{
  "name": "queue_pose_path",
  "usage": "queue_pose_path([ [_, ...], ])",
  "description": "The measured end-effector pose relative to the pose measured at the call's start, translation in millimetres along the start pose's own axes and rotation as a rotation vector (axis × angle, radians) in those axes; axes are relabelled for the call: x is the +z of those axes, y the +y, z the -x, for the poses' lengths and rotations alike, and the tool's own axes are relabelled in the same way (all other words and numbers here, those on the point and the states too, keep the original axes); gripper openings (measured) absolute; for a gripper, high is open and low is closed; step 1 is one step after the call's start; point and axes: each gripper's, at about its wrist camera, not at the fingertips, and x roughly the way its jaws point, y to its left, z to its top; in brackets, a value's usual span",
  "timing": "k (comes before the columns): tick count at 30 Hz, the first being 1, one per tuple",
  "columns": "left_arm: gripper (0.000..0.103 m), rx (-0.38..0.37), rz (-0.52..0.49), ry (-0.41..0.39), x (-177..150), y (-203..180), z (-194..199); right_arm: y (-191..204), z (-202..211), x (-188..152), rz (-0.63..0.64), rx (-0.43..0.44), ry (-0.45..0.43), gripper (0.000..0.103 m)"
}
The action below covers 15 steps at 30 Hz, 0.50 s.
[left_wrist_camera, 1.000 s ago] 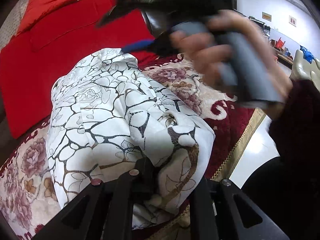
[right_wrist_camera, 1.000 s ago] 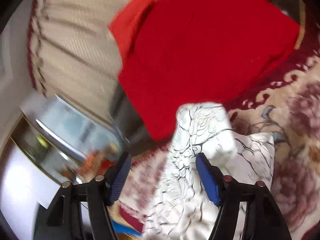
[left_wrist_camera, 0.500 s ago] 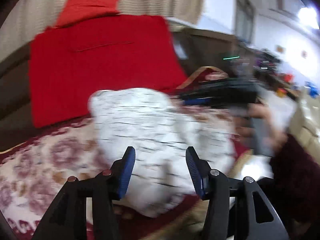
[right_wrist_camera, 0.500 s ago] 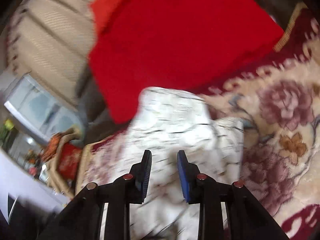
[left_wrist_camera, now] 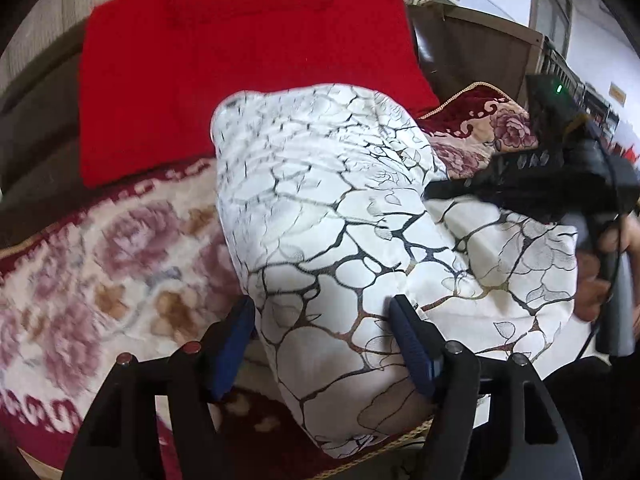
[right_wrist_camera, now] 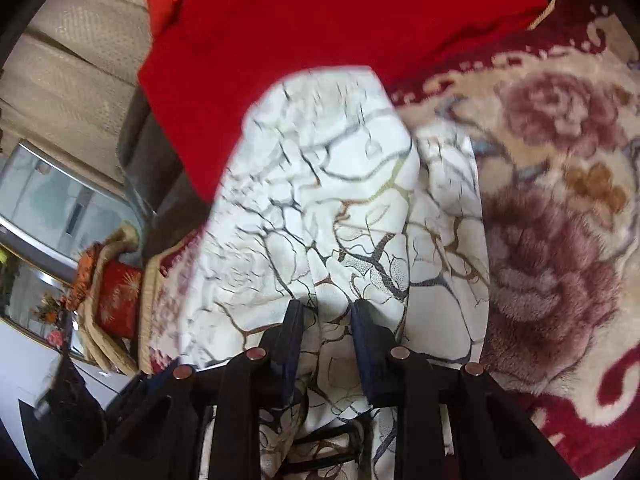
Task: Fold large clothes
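The white garment (left_wrist_camera: 340,216) with dark branch lines lies bunched on the flowered blanket (left_wrist_camera: 100,264), in front of a red cloth (left_wrist_camera: 240,52). The left gripper (left_wrist_camera: 322,340) has just been opening; its blue pads stand spread beside the cloth and do not press it. The right gripper (right_wrist_camera: 326,312) has just been closing and pinches a fold of the garment near its lower edge.
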Motion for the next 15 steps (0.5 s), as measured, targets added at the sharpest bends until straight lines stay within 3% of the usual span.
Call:
queue_pose_path([
  [1,0.071,0.011,-0.008,-0.005,0,0,1,1,10,0,-0.009,0.015,-0.024,0.031],
  [3,0.071,0.035,-0.021,-0.014,5,3,-1,0,27,2,-0.015,0.03,-0.082,0.057],
  [4,0.071,0.048,-0.025,-0.019,5,3,1,2,37,3,-0.022,0.029,-0.128,0.083],
  [5,0.071,0.057,-0.028,-0.021,6,1,1,4,43,4,-0.036,0.017,-0.184,0.089],
  [8,0.071,0.084,-0.033,-0.034,7,3,9,8,55,8,-0.038,-0.024,-0.256,0.089],
  [11,0.071,0.092,-0.029,-0.044,8,9,17,-8,51,11,-0.072,-0.056,-0.231,0.089],
  [15,0.071,0.11,-0.037,-0.055,14,16,18,-38,34,9,-0.163,-0.004,-0.191,0.089],
])
